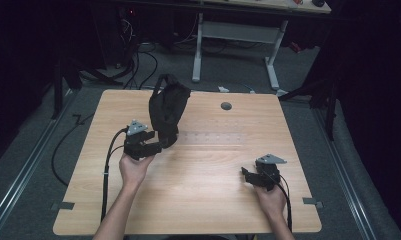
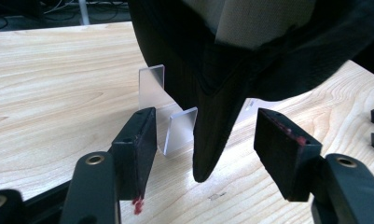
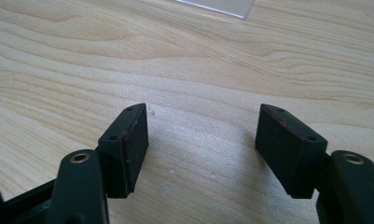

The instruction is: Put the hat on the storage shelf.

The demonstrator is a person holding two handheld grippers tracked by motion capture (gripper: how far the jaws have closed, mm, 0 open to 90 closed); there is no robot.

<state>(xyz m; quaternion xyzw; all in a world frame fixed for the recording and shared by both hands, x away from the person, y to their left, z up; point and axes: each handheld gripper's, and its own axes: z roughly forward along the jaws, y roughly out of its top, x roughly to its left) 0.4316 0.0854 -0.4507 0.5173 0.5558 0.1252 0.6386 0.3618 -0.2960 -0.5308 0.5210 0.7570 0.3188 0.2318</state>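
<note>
While standing upright on table (image 1: 198,165), black cap (image 1: 167,109) sits left of centre, toward far edge, brim tip pointing down. Left gripper (image 1: 157,146) level at cap's near lower edge, held in left hand (image 1: 134,167). Jaws spread, brim tip (image 2: 208,158) hanging between pads (image 2: 145,140) without contact on either side; gap visible both sides. Clear plastic stand (image 2: 168,112) just behind brim, near left pad, touching cap or not: cannot tell. Pale lining (image 2: 250,23) visible inside cap crown. Red marks noted on pad edges.

Right gripper (image 1: 249,177) well apart from cap, at right near part of table, in right hand (image 1: 270,197). Jaws spread wide, nothing between pads (image 3: 287,144), bare wood grain beneath. Corner of clear sheet (image 3: 222,5) at top of right gripper view.

Grey round grommet (image 1: 226,106) in table near far edge. Cables (image 1: 108,165) trailing from both grippers toward near edge. White desk legs (image 1: 273,60) on floor beyond table.
</note>
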